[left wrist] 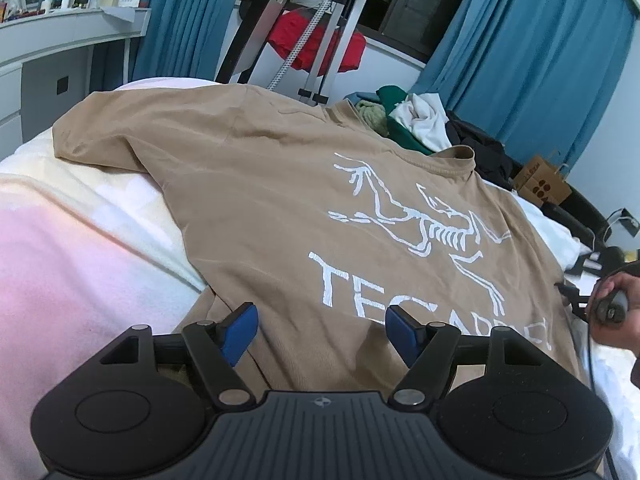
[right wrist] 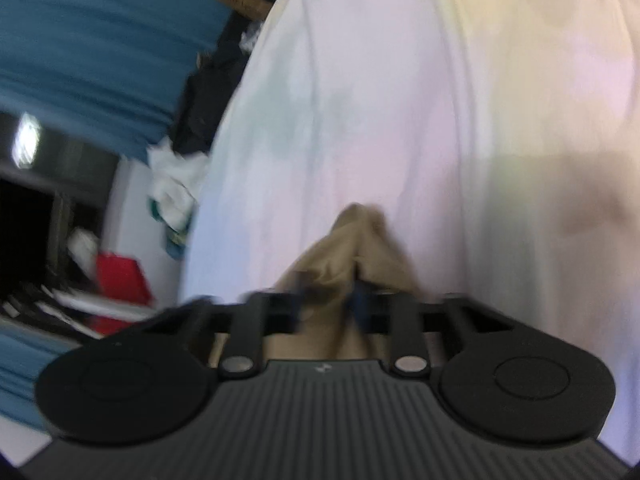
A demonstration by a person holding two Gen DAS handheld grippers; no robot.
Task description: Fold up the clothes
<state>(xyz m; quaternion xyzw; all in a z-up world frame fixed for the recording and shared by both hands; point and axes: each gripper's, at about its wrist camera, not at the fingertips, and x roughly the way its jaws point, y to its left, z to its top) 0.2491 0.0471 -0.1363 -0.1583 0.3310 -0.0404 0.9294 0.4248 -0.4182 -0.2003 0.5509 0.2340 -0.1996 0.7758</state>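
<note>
Left claw [left wrist: 318, 330] spread; right claw [right wrist: 330, 300] pinched.

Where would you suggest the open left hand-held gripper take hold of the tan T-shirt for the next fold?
Probably the hem edge nearest the left hand-held gripper, approached low from the near side. The tan T-shirt lies flat, print up, on the bedspread, so only an edge offers something to pinch. The right hand-held gripper already pinches a bunched fold of it.

Tan T-shirt [left wrist: 260, 184] with white skeleton print [left wrist: 420, 216]; blue fingers [left wrist: 240, 332].
</note>
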